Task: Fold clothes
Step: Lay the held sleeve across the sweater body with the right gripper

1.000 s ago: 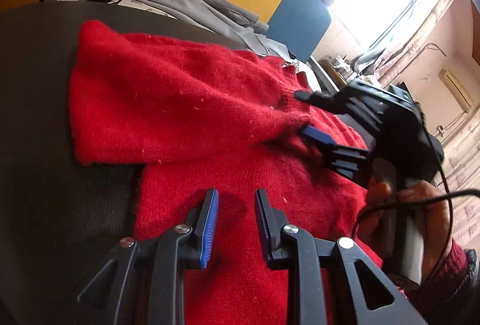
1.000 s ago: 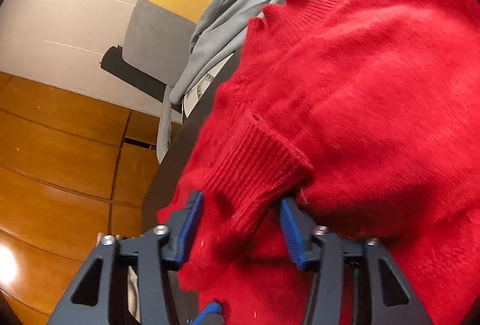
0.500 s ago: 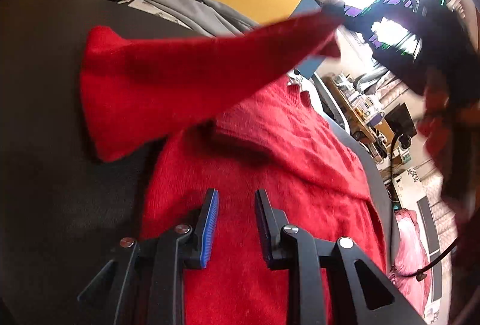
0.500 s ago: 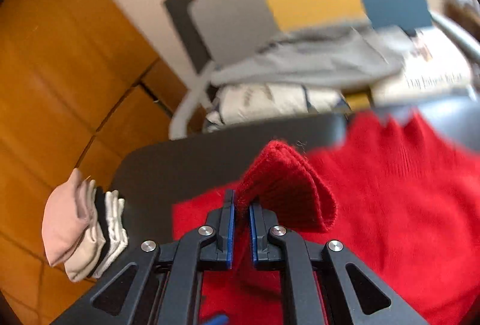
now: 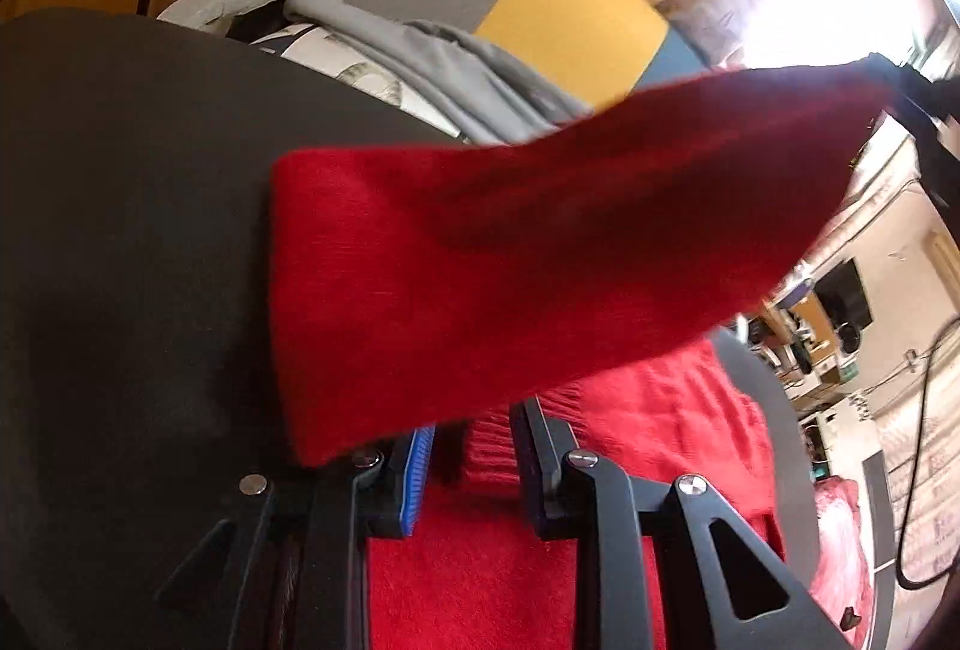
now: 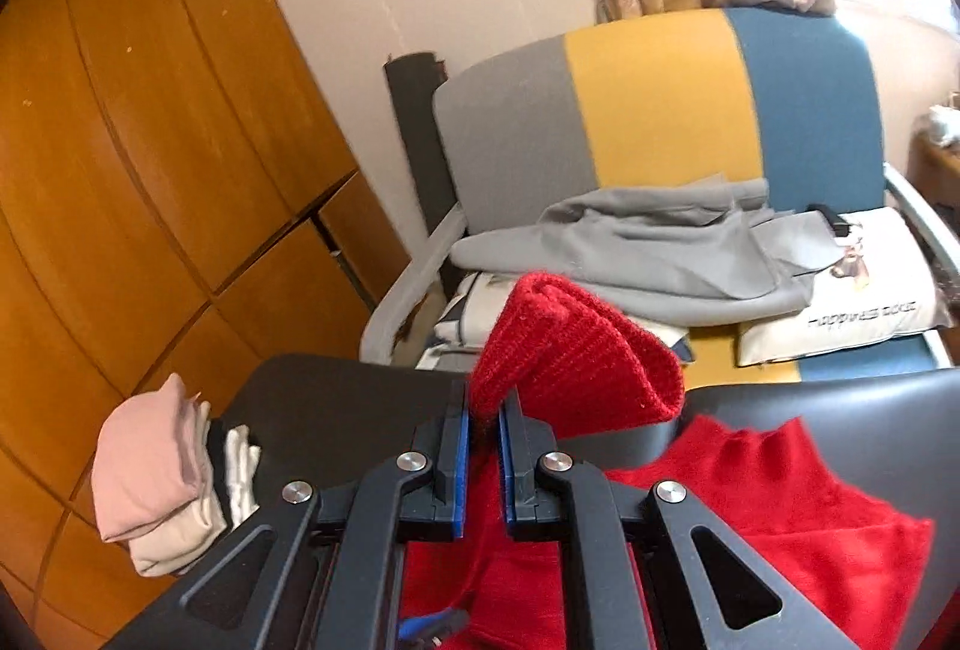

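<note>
Your right gripper (image 6: 483,413) is now clamped shut on the ribbed cuff (image 6: 576,344) it was only straddling a second ago, and it's way higher up. The red sleeve (image 5: 540,242) lifts off the sweater (image 5: 660,410) and stretches through the air across the view above your left gripper (image 5: 474,446).

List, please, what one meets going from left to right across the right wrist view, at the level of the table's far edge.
Orange wooden cabinet wall → stack of folded pink and cream clothes → ribbed red sweater cuff pinched in the right tool → grey, yellow and blue chair seat.
</note>
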